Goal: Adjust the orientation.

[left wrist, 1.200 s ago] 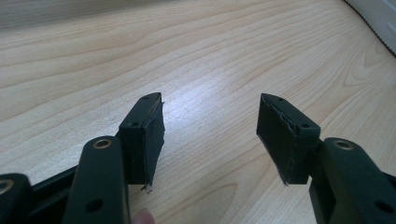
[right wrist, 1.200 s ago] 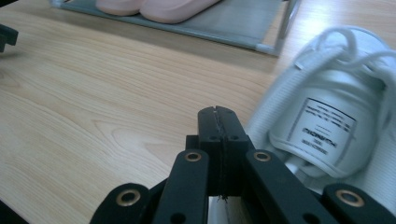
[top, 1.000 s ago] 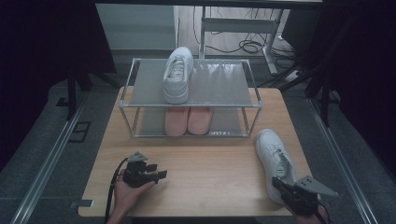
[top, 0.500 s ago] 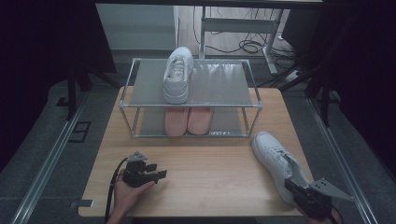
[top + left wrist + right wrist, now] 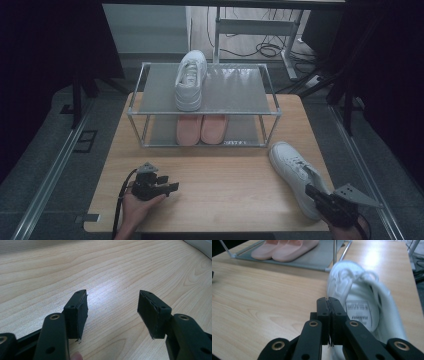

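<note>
R tongs (image 5: 312,191) pinch sneaker (image 5: 295,175) heel, level.

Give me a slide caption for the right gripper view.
Right gripper, jaws shut on the sneaker's edge, with pink slippers beyond.

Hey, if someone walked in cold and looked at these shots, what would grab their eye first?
Probably the white sneaker lying on the wooden table at the front right, with the right gripper shut on its collar. Next, its mate sits on top of the metal rack, with pink slippers on the shelf below.
</note>
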The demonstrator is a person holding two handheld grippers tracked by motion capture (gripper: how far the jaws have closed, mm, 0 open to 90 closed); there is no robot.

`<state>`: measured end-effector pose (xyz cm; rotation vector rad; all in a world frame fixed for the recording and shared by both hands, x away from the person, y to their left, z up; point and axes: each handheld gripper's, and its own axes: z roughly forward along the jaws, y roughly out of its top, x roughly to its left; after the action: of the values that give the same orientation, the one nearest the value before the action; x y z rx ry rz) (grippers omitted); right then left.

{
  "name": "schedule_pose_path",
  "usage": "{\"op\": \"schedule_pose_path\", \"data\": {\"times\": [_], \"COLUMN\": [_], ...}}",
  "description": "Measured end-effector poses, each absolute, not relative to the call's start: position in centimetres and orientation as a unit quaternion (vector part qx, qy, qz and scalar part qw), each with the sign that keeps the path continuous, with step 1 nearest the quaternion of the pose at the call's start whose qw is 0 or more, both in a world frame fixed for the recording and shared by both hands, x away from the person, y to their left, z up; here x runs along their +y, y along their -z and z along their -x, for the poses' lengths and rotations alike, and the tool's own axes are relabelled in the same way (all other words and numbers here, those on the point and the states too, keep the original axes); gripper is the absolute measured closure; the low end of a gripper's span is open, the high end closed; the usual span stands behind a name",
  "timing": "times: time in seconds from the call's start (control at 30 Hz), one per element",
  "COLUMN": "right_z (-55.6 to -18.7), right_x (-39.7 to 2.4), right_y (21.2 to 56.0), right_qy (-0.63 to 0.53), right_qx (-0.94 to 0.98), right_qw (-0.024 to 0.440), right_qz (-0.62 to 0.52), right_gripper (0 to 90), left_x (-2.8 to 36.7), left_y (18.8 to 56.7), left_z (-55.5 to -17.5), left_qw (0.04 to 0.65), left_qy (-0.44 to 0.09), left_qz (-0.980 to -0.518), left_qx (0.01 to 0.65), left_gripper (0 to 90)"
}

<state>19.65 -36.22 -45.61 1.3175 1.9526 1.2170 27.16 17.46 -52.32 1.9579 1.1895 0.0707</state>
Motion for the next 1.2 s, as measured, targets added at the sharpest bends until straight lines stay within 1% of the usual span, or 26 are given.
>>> {"op": "schedule_pose_path", "data": {"times": [0.17,0.2,0.47,0.73,0.93,1.2], "right_z": [-20.9,-21.6,-23.7,-24.1,-24.3,-24.5], "right_x": [-36.0,-35.9,-36.5,-37.8,-38.6,-39.7], "right_y": [44.1,43.8,43.0,43.0,43.6,43.7], "right_qy": [-0.449,-0.451,-0.467,-0.465,-0.458,-0.458], "right_qx": [0.722,0.725,0.718,0.717,0.717,0.711], "right_qw": [0.246,0.245,0.233,0.227,0.220,0.223], "right_qz": [-0.465,-0.460,-0.460,-0.467,-0.478,-0.485], "right_gripper": [87.2,87.1,85.0,74.7,66.4,62.9], "left_x": [17.3,17.3,17.4,17.2,17.5,17.5], "left_y": [52.4,52.4,52.4,52.6,52.5,52.5], "left_z": [-27.2,-27.2,-27.2,-27.2,-27.3,-27.2], "left_qw": [0.410,0.409,0.409,0.406,0.409,0.408], "left_qy": [-0.027,-0.027,-0.028,-0.024,-0.027,-0.026], "left_qz": [-0.779,-0.780,-0.780,-0.784,-0.781,-0.780], "left_qx": [0.473,0.472,0.473,0.469,0.471,0.473], "left_gripper": [41.7,41.6,41.5,41.4,41.4,41.4]}}
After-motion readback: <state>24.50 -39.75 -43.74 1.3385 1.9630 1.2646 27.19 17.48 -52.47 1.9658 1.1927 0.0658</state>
